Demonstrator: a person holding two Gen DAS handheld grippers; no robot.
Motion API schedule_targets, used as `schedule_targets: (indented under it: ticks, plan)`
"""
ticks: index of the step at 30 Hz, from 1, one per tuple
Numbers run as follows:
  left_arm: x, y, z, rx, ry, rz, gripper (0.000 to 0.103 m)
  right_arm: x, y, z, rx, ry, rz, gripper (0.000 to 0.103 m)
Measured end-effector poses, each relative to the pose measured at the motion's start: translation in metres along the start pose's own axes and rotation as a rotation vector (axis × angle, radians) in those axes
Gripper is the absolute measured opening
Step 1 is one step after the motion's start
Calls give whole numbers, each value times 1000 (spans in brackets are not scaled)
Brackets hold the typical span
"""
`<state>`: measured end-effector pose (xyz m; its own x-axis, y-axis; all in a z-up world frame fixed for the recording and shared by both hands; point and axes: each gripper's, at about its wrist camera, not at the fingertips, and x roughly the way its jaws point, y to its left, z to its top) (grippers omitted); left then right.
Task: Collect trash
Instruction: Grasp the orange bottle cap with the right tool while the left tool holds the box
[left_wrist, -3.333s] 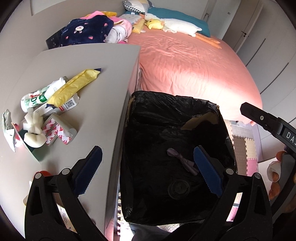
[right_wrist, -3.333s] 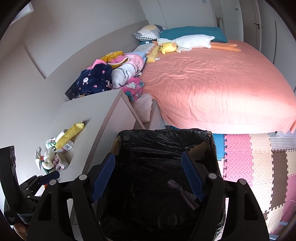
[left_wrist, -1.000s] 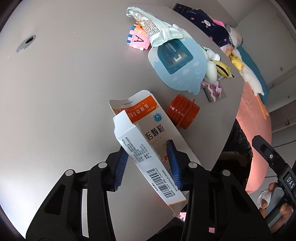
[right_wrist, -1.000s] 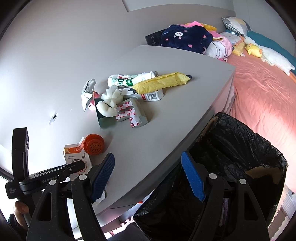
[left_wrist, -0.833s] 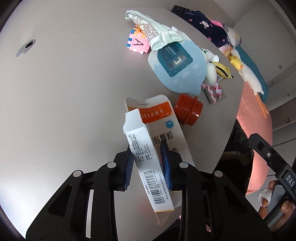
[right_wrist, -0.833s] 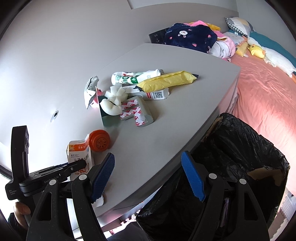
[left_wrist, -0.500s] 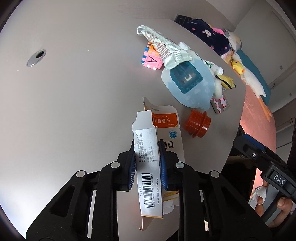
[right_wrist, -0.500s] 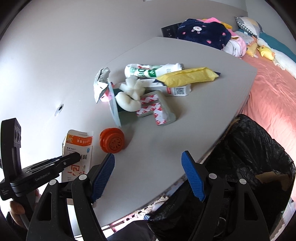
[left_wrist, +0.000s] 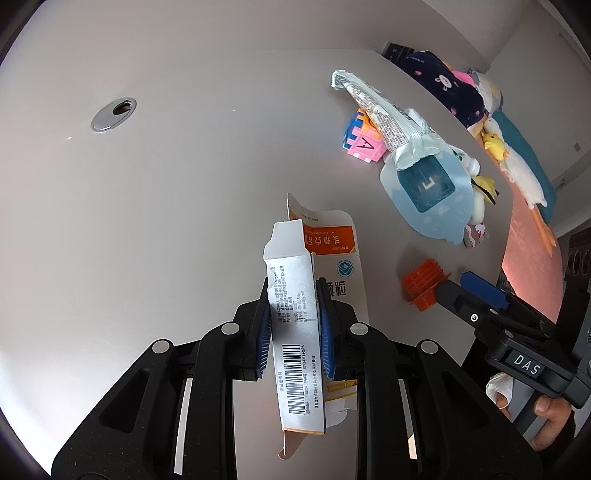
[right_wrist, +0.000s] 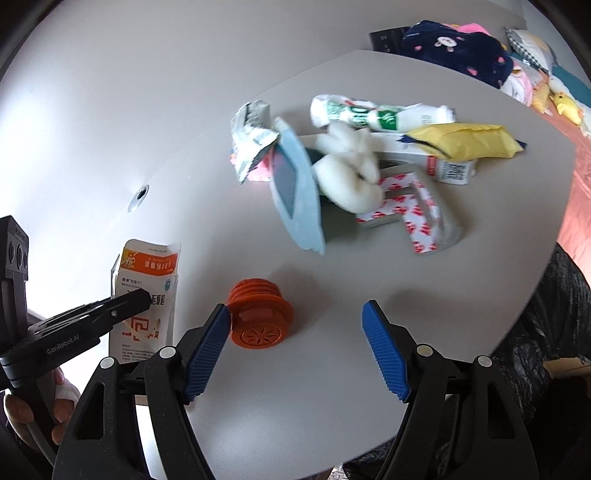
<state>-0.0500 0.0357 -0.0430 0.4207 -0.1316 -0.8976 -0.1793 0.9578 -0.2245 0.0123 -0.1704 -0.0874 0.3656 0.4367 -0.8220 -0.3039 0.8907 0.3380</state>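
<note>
**Left tool pinching carton; right tool spread by orange cap**

Left tool (left_wrist: 293, 325) clamped the white-and-orange medicine carton (left_wrist: 295, 314) by its narrow sides above the counter (left_wrist: 147, 206). Right tool (right_wrist: 295, 350) gaped wide, its left finger touching the orange ribbed cap (right_wrist: 260, 317). Beyond lay wrappers, a bottle, and a yellow pouch (right_wrist: 461, 140).

Grey table (left_wrist: 147, 206), pink bed (left_wrist: 532, 266), plush duck (right_wrist: 565, 102)

Black trash bag (right_wrist: 546, 314) cut off at frame edge (contents perhaps hidden).
</note>
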Motion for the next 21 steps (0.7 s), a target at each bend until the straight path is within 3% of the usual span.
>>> schedule_targets:
  ticks: [4,10,12,21]
  plan:
    - [1,8,0,-17,10,4,22,13,11,2,-18,14,10,73]
    - [1,13,-2,-20,17,20,22,27,22,10,-57,-3,-7,58]
    - [-1,16,-3,-23,16,23,22,31,23,13,-57,-2,4,47]
    - [-10,11,4,-4,-18,-9,22,11,10,8,-22,-14,-5,47]
